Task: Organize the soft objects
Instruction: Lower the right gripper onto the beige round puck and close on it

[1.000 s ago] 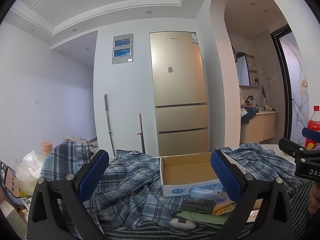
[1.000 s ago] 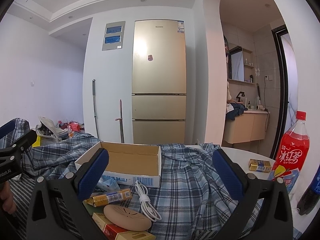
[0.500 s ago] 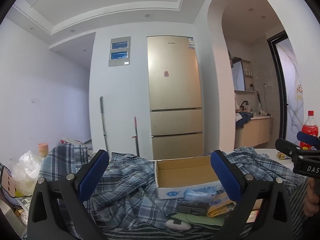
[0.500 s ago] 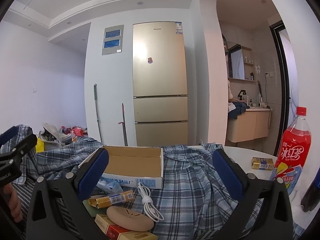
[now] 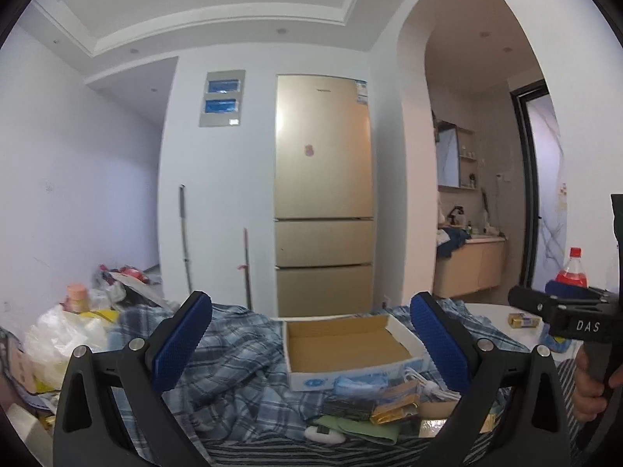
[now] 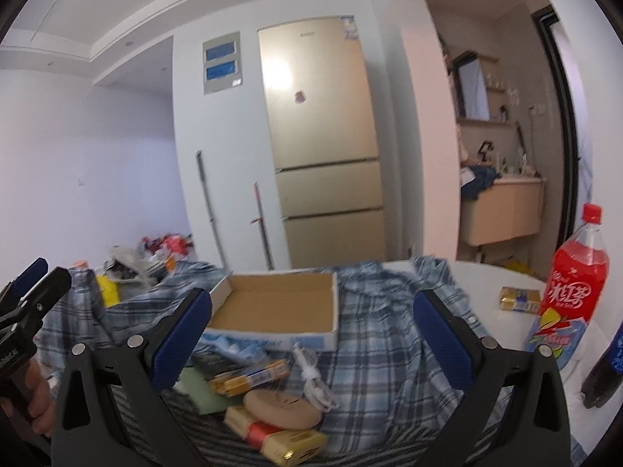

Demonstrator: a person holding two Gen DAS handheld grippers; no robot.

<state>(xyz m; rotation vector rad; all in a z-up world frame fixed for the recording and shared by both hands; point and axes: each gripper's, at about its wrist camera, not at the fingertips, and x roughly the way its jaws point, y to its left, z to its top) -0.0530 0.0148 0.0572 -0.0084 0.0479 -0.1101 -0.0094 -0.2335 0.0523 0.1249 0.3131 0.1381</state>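
Observation:
A crumpled blue plaid shirt is spread over the table. An open, empty cardboard box sits on it. My left gripper is open and empty, held above the table short of the box. My right gripper is open and empty, above the shirt to the right of the box. In front of the box lie a white cable, gold packets, a tan round pad and a blue pack.
A red drink bottle and a dark bottle stand at the table's right edge, with a small gold pack nearby. Plastic bags and clutter lie at the left. A fridge stands behind the table.
Both grippers have shifted and tilted; the left view has risen and panned so the box sits more central. The right view is blurred from motion. Both stay open and empty.

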